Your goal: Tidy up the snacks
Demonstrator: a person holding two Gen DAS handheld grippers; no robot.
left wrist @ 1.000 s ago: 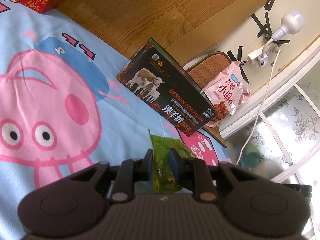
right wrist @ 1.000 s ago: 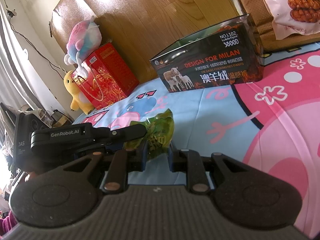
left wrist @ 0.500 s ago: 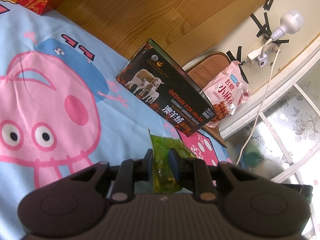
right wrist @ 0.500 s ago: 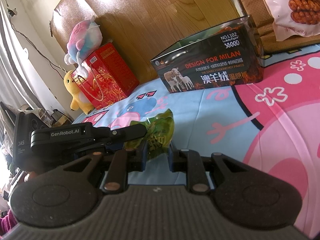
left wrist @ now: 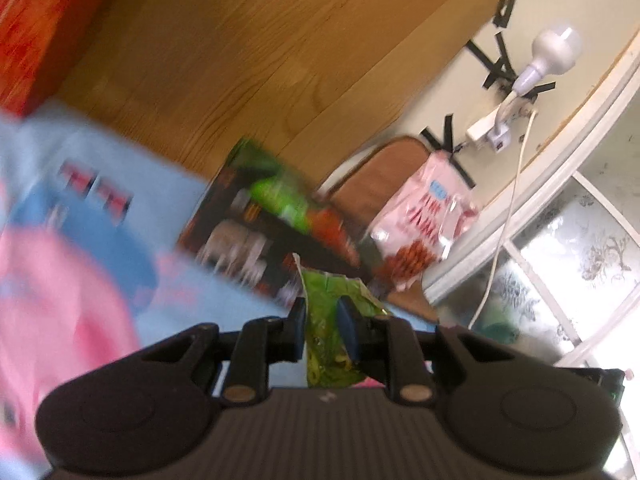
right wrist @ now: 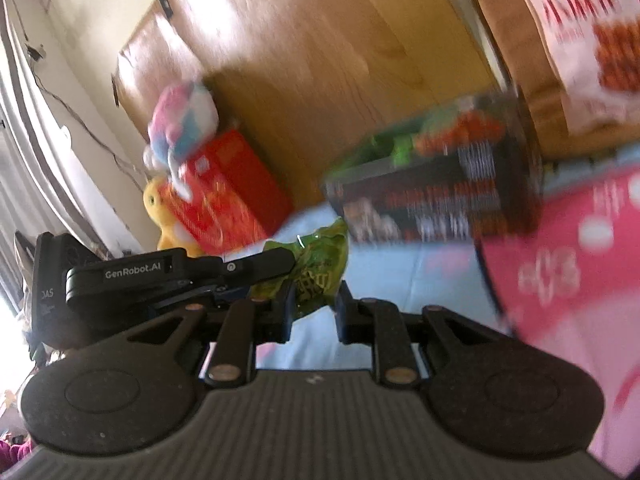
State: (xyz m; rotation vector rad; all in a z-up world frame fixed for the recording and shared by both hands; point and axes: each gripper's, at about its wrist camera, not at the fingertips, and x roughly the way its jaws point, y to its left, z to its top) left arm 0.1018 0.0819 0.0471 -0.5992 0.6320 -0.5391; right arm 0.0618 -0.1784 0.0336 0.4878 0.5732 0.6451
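Note:
A small green snack packet [left wrist: 326, 328] is held by both grippers at once. My left gripper [left wrist: 321, 327] is shut on it, and so is my right gripper [right wrist: 313, 307]; the packet [right wrist: 318, 270] hangs above the cartoon bedsheet [left wrist: 80, 280]. The left gripper's body [right wrist: 160, 276] reaches in from the left in the right wrist view. Ahead stands an open black box [left wrist: 256, 236] with green and orange packets [left wrist: 288, 200] inside; it also shows in the right wrist view [right wrist: 436, 200]. Both views are motion-blurred.
A pink snack bag [left wrist: 424, 224] leans on a brown cushion [left wrist: 384, 172] behind the box. A red gift bag [right wrist: 224, 196] and plush toys [right wrist: 184, 120] stand at the wooden headboard [left wrist: 240, 60]. A lamp and cable [left wrist: 520, 92] hang on the wall.
Both grippers have lifted the green packet and tilted toward the black box; the view now looks down into the open box, with snacks showing inside. Both grips are unchanged.

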